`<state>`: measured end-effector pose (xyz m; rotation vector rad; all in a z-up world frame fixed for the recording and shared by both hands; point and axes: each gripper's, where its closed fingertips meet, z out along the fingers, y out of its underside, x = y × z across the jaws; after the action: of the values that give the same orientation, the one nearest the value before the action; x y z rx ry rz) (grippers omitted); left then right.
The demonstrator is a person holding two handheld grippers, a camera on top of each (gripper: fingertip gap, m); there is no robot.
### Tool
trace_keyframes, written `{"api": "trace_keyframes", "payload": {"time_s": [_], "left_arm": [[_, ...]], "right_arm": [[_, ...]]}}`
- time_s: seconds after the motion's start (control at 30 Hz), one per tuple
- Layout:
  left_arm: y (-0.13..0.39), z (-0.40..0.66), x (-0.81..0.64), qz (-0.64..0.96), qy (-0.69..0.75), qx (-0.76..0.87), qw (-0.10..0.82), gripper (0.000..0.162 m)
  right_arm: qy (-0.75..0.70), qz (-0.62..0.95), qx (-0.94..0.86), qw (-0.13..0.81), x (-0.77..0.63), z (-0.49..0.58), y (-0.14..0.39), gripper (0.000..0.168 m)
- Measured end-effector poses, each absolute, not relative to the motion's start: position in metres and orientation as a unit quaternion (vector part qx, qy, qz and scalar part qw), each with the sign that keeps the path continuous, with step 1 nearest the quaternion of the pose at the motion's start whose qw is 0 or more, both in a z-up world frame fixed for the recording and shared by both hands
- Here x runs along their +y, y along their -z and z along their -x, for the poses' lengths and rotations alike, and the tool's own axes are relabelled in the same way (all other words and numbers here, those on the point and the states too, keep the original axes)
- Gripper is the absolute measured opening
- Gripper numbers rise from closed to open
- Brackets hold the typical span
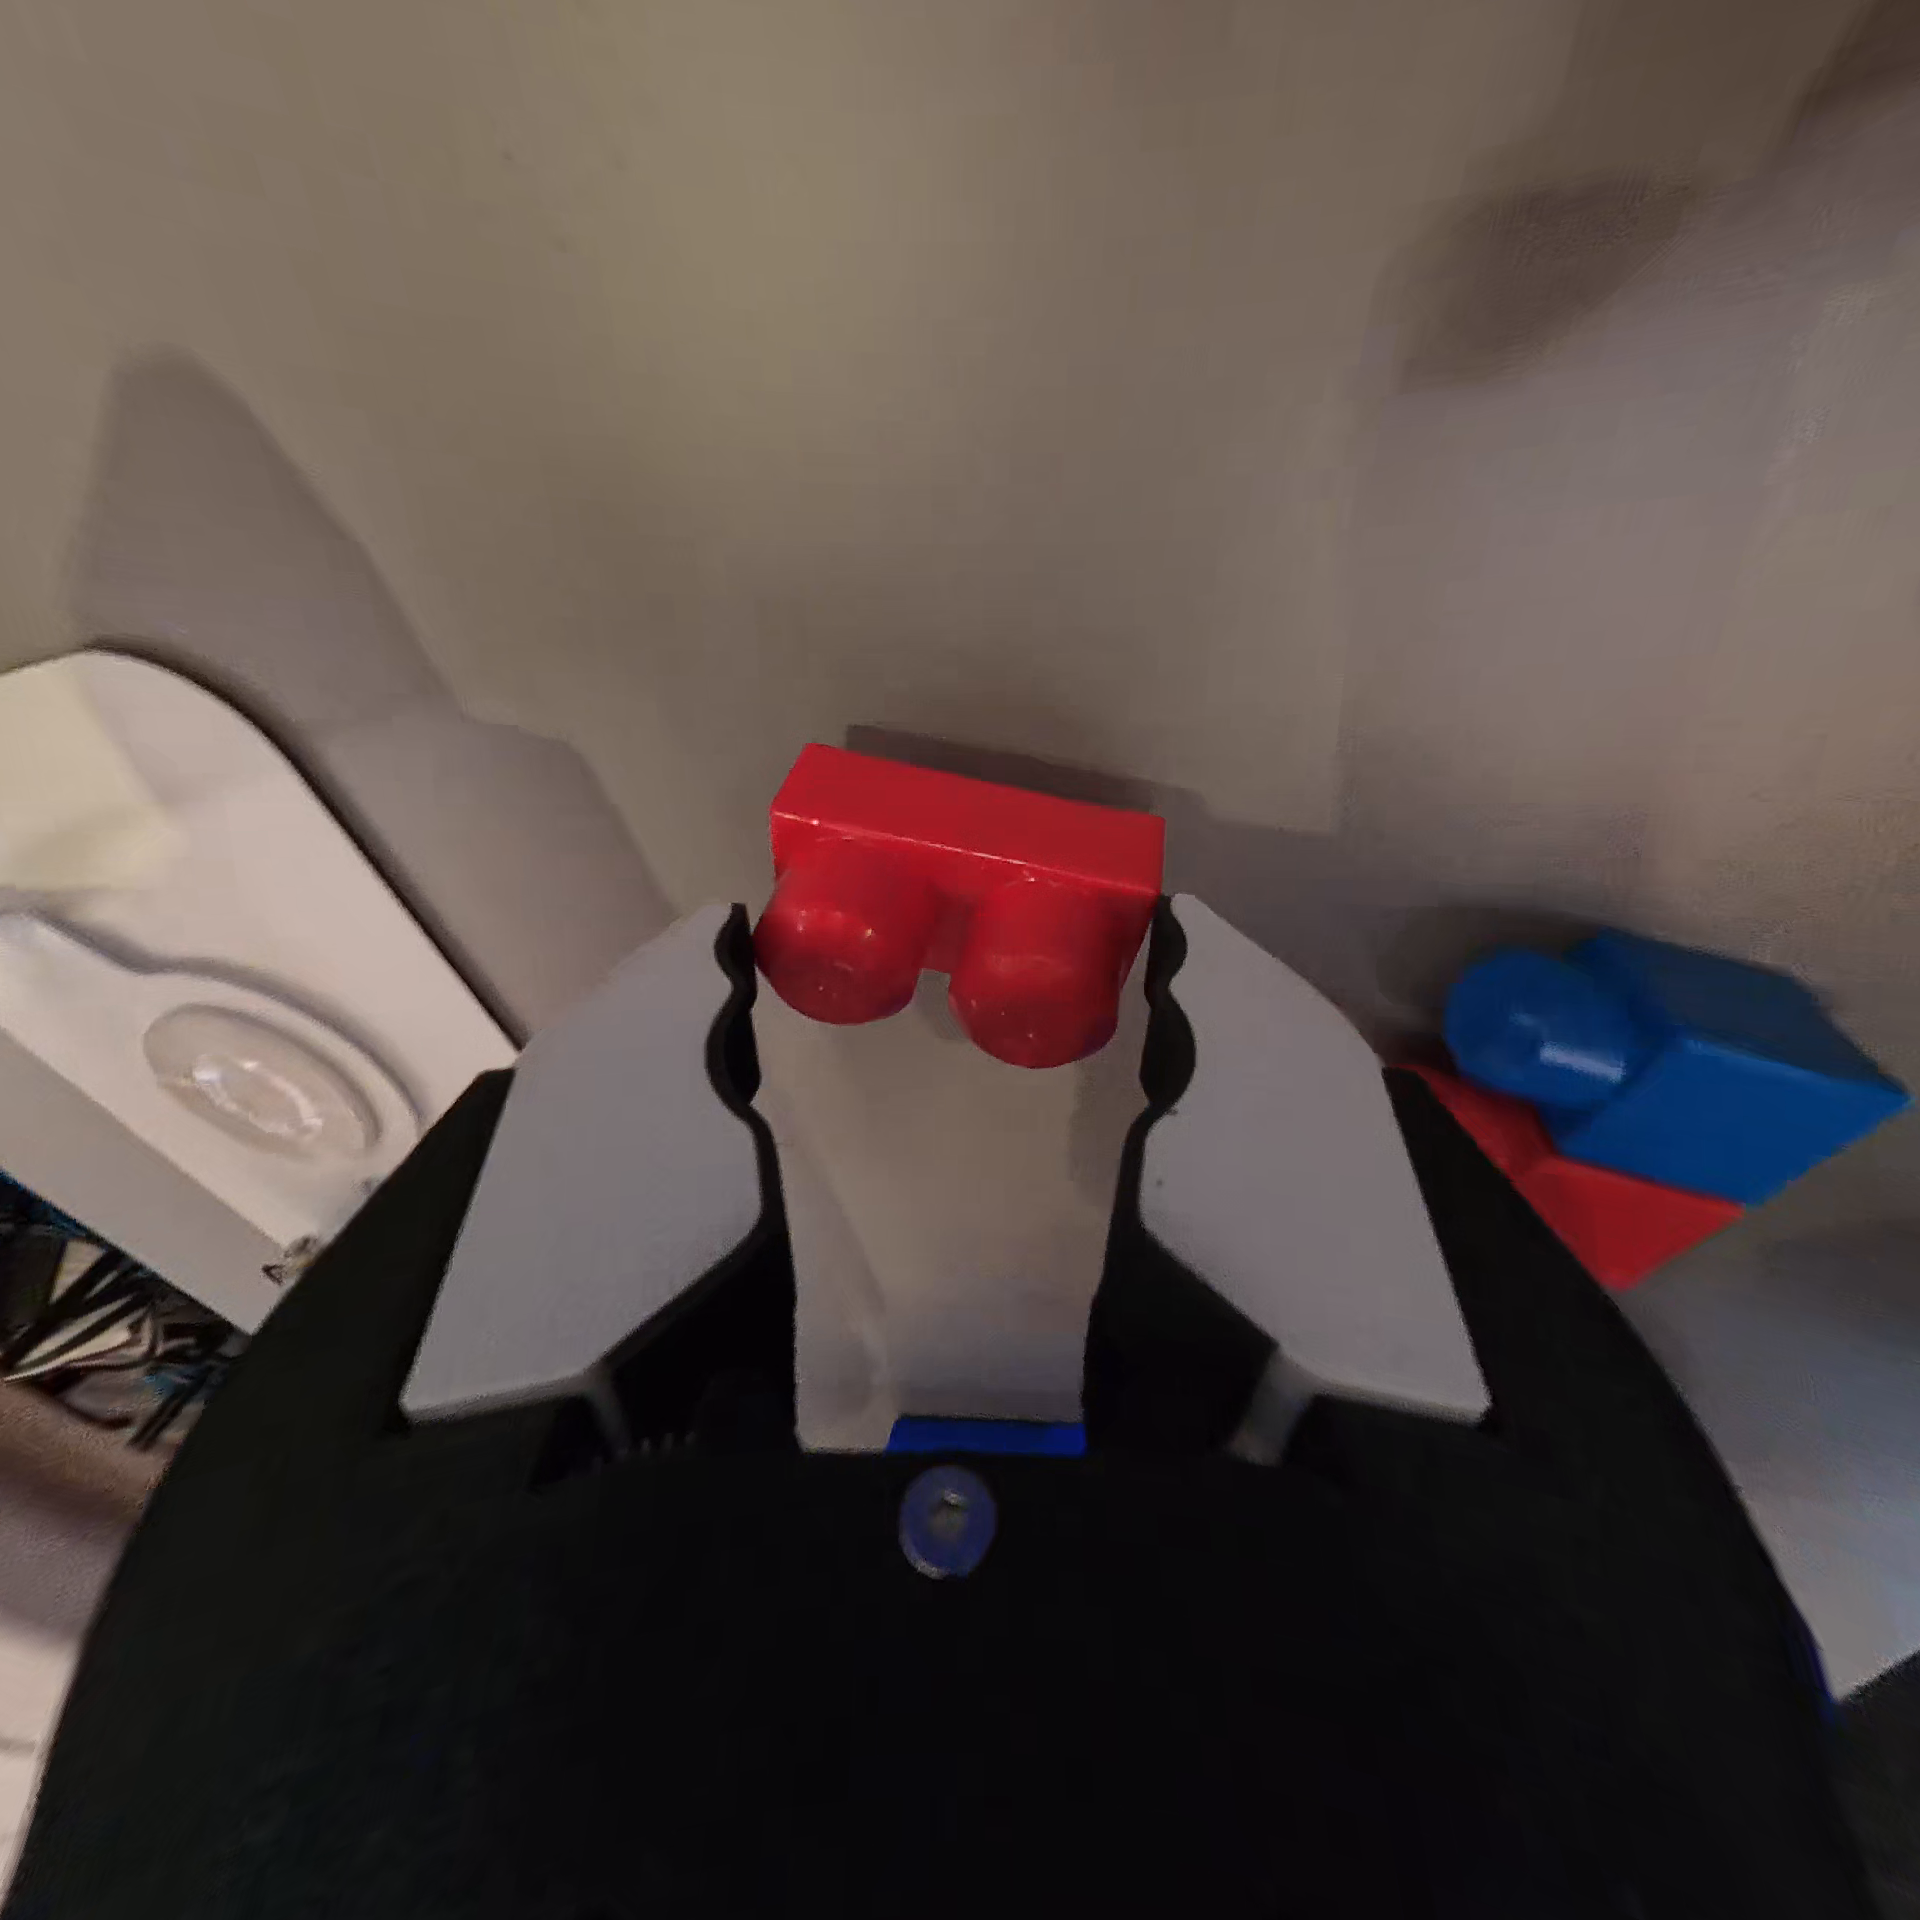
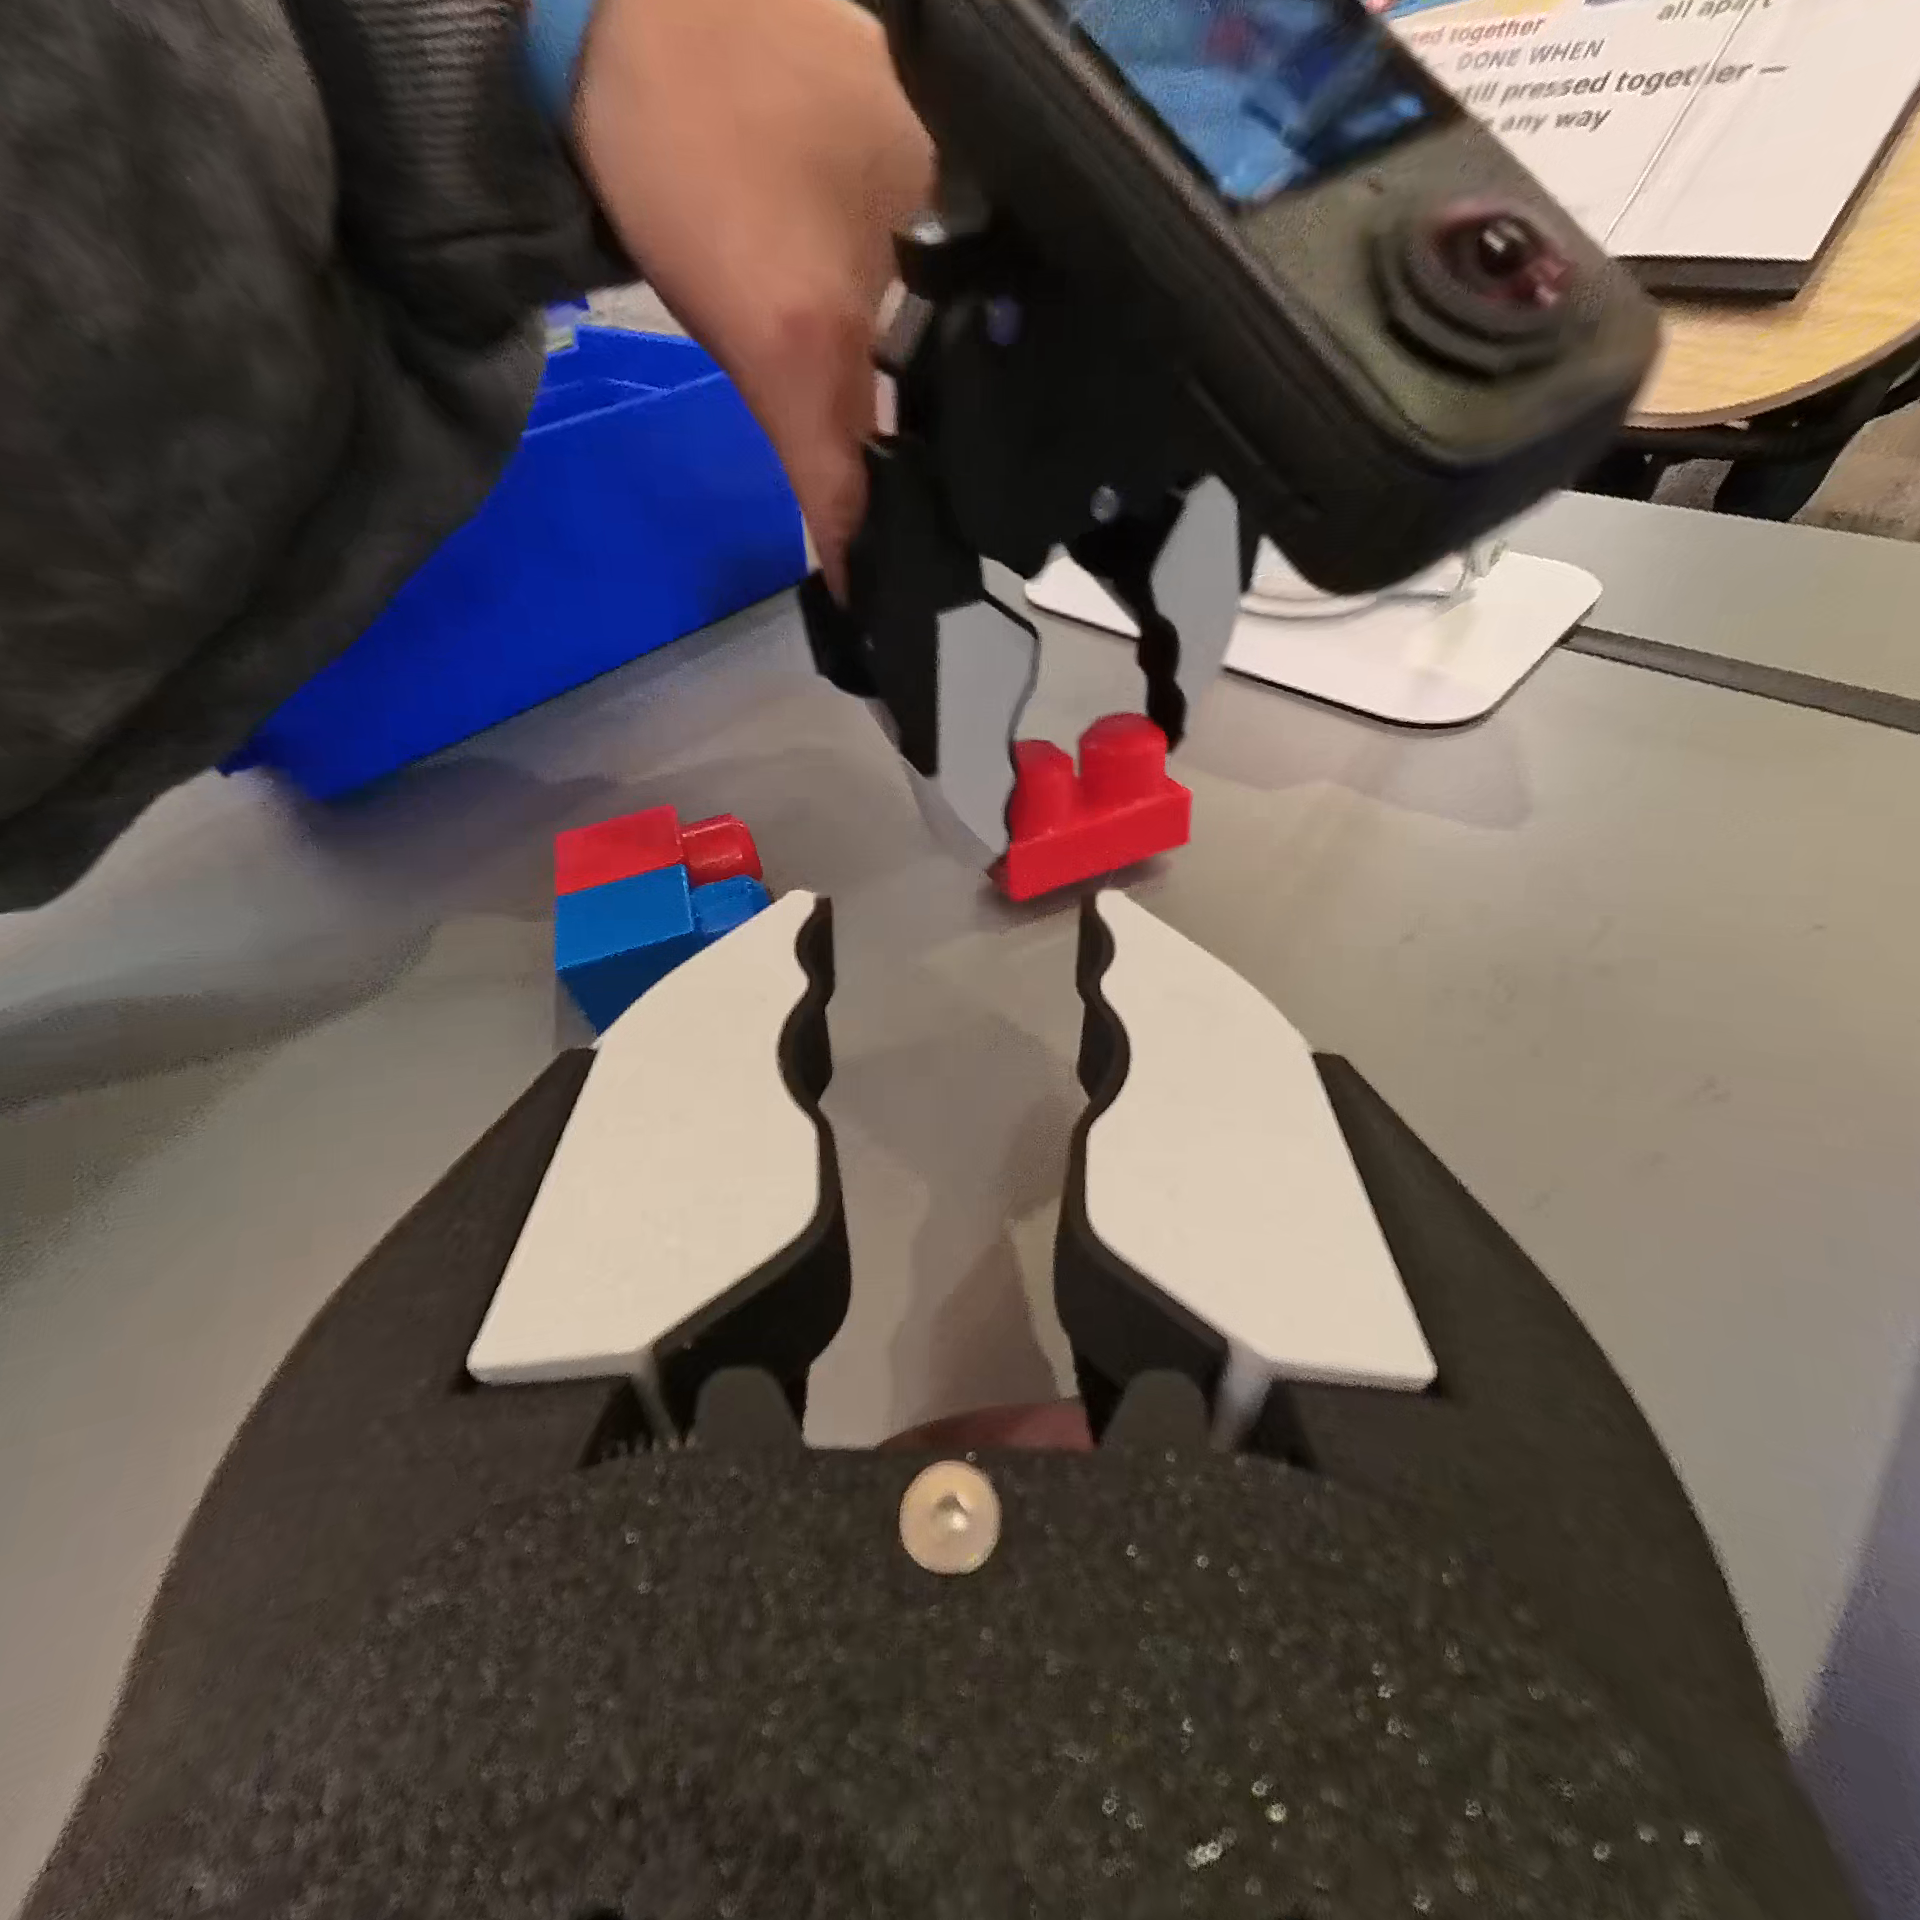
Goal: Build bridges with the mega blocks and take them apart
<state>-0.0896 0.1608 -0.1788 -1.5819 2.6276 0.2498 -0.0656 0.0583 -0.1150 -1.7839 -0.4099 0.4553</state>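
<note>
Pinching a flat red two-stud block (image 1: 961,904) by its ends, the left gripper (image 1: 951,925) has its fingers closed just to the block's width, studs pointing back toward the camera. From the right wrist view the same block (image 2: 1096,821) hangs tilted at the tips of the left gripper (image 2: 1091,769), apparently lifted slightly clear of the grey table (image 2: 1507,987); contact cannot be judged for certain. A person's hand (image 2: 769,260) in a dark sleeve grips the tool from above.

The right gripper (image 2: 956,914) sits just short of the red block, fingers parted to a moderate gap and holding nothing.

Left of the red block in the right wrist view lies a joined pair on its side, a red block (image 2: 623,844) pressed against a blue block (image 2: 623,930). Beyond that pair stands a blue bin (image 2: 582,561). Behind the red block rests a white stand base (image 2: 1455,644), and farther back a wooden tabletop bears a printed sheet (image 2: 1683,135).
</note>
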Motion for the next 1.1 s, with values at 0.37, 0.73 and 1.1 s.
{"api": "trace_keyframes", "payload": {"time_s": [0.37, 0.73, 1.1], "left_arm": [[0.163, 0.099, 0.159, 0.582, -0.077, 0.805, 0.087, 0.081], [0.074, 0.181, 0.08, 0.788, 0.213, 0.374, 0.441, 0.092], [0.141, 0.193, 0.062, 0.86, 0.116, 0.299, 0.397, 0.074]], "right_arm": [[-0.213, 0.767, -0.159, 0.584, 0.057, 0.059, 0.115, 0.044], [-0.25, 0.772, -0.132, 0.57, 0.06, 0.055, 0.117, 0.044], [-0.272, 0.774, -0.123, 0.559, 0.061, 0.054, 0.118, 0.044]]}}
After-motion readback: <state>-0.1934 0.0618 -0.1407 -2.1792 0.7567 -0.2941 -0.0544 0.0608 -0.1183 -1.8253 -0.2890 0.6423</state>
